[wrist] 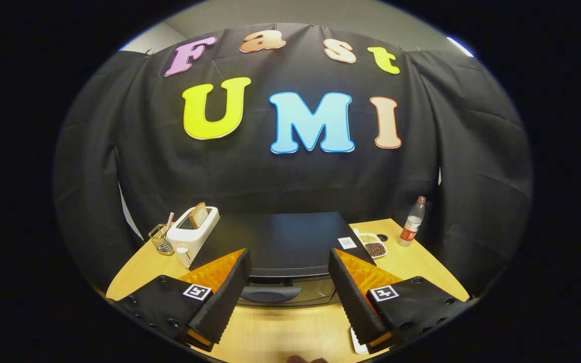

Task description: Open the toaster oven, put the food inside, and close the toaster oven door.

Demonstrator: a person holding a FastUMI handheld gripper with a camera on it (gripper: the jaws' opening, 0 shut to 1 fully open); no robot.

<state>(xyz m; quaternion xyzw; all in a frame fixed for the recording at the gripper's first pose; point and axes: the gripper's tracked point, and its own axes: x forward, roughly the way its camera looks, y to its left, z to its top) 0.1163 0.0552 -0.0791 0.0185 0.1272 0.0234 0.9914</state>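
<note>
The hand-held gripper (289, 292) hangs released, fingers wide, above the counter (290, 327). The toaster oven (283, 247) sits just ahead between them, door shut and facing the gripper, long axis crosswise. Best to lower squarely onto the door's handle (269, 294) before pulling.

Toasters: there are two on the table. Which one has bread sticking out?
The small white pop-up toaster, left of the big black toaster oven. The oven sits closed, ahead of the open gripper.
</note>
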